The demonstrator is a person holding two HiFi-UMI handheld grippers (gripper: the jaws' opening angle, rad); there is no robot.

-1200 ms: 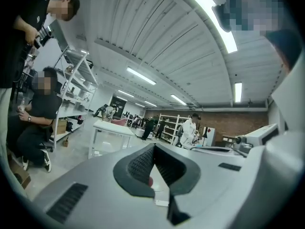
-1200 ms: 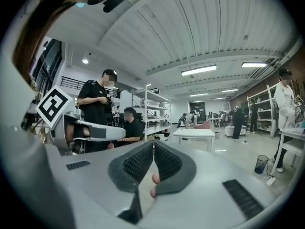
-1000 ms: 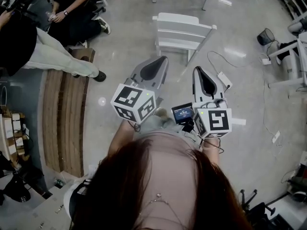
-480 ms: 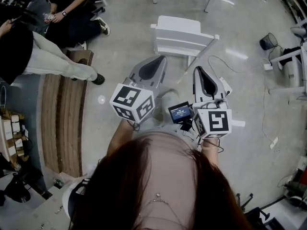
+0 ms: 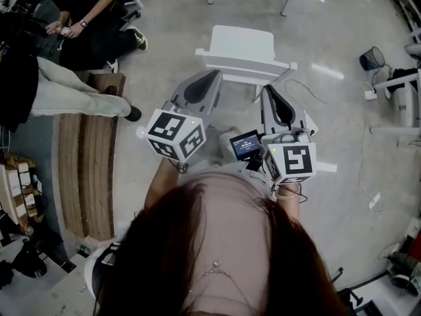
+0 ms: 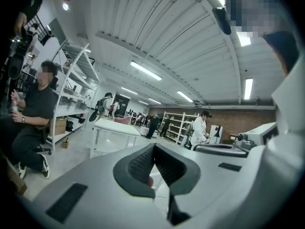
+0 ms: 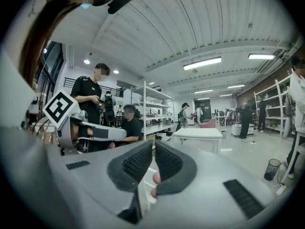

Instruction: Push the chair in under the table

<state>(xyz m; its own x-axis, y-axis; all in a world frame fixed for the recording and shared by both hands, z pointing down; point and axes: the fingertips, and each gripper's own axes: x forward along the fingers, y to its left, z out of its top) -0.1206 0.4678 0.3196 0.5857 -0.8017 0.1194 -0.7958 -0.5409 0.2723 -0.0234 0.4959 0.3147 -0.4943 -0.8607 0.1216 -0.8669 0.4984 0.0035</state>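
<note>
1. White slatted wooden chair (image 5: 243,54): stands on the grey concrete floor (image 5: 164,38) at 12 o'clock, back rail nearest the grippers, seat turned away.
2. White rectangular table (image 6: 114,128): stands at 12 o'clock beyond the chair, apart from it; shows in the head view only as legs at the top edge.
3. Left gripper (image 5: 212,76), grey with a marker cube: points to 12 o'clock, tip just beside the left part of the back rail; contact impossible to tell. Jaws pressed fully together, dark ribbed pads (image 6: 140,163) meeting.
4. Right gripper (image 5: 270,91), grey with a marker cube: points to 12 o'clock, tip just beside the right part of the back rail; contact likewise unclear. Jaws closed pad against pad.
5. Small black screen (image 5: 245,143): sits between the two cubes, lit blue.
6. Seated person in dark clothes (image 5: 89,18) at 10 o'clock; low brown slatted wooden platform (image 5: 92,163) at 9 o'clock; black mesh bin (image 5: 371,58) at 2 o'clock.
</note>
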